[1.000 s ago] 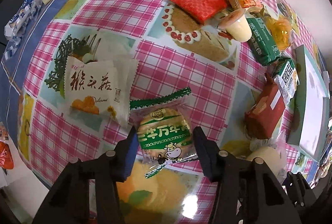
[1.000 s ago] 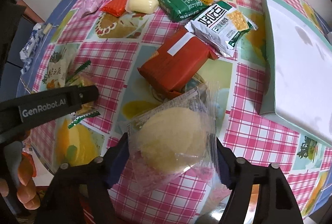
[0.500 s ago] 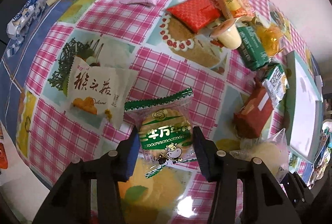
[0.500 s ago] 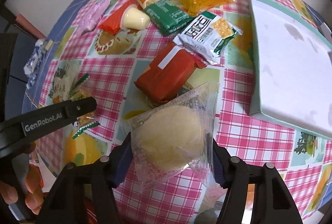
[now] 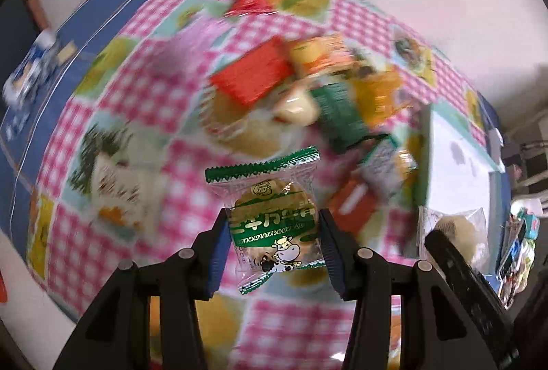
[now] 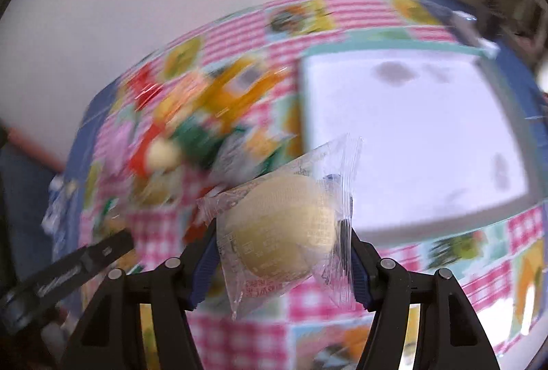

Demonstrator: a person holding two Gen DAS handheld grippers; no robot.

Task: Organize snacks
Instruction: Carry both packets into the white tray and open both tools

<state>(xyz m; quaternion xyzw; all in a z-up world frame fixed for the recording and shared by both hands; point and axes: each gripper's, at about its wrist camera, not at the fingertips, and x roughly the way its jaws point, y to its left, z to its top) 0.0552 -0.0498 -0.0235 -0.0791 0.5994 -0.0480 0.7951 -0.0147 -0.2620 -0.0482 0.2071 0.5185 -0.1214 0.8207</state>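
- Green-banded biscuit packet (image 5: 274, 222): pinched between the jaws of the left gripper (image 5: 273, 253), lifted off the desk (image 5: 144, 89), left of the white tray (image 6: 411, 137). Light; crisp film, likely a brittle disc, so hold it by the flat sides.
- Clear-wrapped yellow bun (image 6: 284, 226): clamped in the jaws of the right gripper (image 6: 281, 262), held in front of the tray's near edge. Soft, squashable, slippery film; grip gently at mid-body.
- Remaining snack pile (image 5: 308, 85): on the desk, left of the tray, blurred.
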